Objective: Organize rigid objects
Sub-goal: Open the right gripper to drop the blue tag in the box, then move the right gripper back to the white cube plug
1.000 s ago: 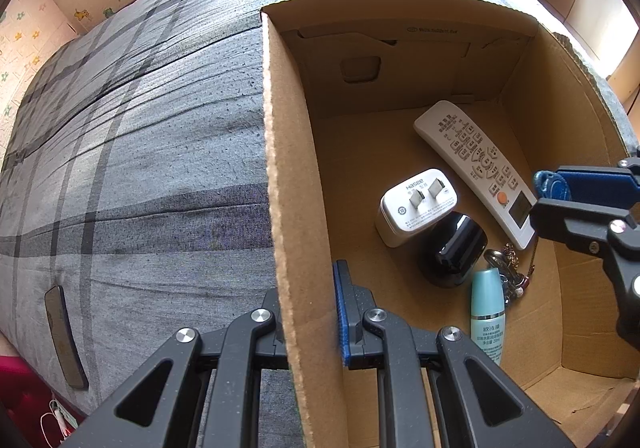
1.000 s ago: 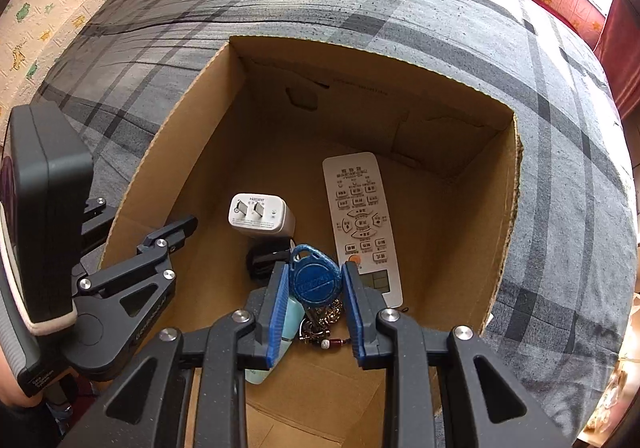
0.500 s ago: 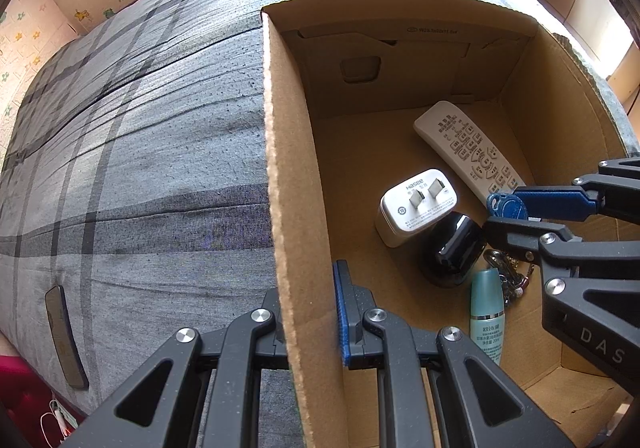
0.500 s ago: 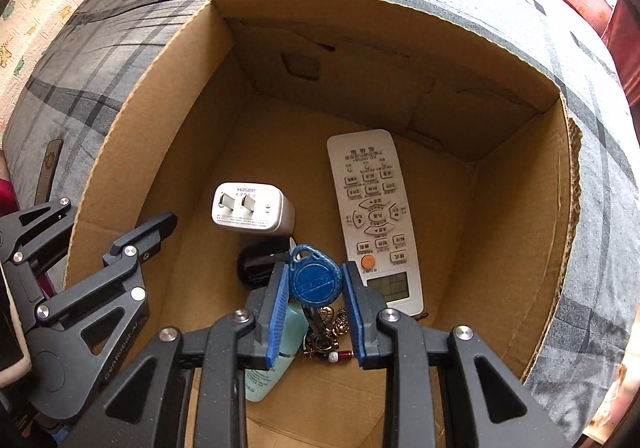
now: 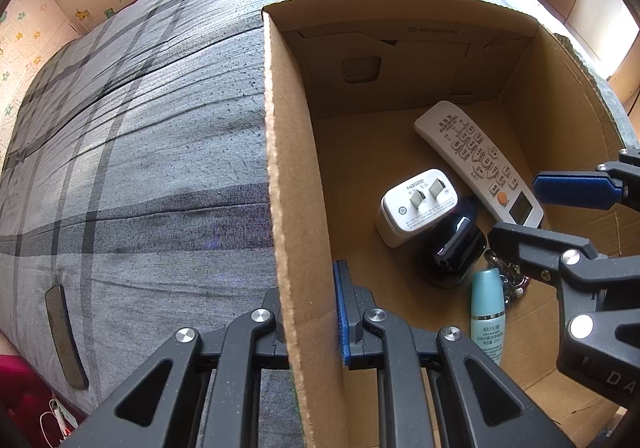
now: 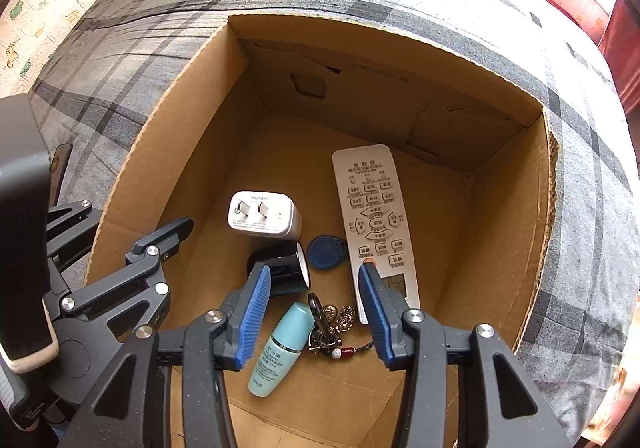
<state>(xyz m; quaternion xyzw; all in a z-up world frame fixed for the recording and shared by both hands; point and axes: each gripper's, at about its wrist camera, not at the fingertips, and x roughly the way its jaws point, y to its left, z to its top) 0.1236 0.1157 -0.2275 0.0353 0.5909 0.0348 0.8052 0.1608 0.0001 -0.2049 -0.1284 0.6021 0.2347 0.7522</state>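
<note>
A cardboard box (image 5: pixel 296 168) stands on the bed. My left gripper (image 5: pixel 308 288) is shut on its left wall, one finger inside and one outside. My right gripper (image 6: pixel 313 272) hangs inside the box (image 6: pixel 500 228), its jaws opening with nothing pressed between the blue pads. Below them on the box floor lies the blue key fob (image 6: pixel 326 251) with its bunch of keys (image 6: pixel 332 328). Around it lie a white remote (image 6: pixel 374 224), a white charger (image 6: pixel 262 214), a black round object (image 6: pixel 280 268) and a teal bottle (image 6: pixel 282 344).
A grey plaid sheet (image 5: pixel 140 168) covers the bed around the box. A dark flat phone-like thing (image 5: pixel 64 332) lies on the sheet left of the box. The far half of the box floor (image 6: pixel 288 168) is bare cardboard.
The right gripper's jaws have spread and the blue key fob has dropped from them onto the box floor. The left gripper has kept its grip on the wall.
</note>
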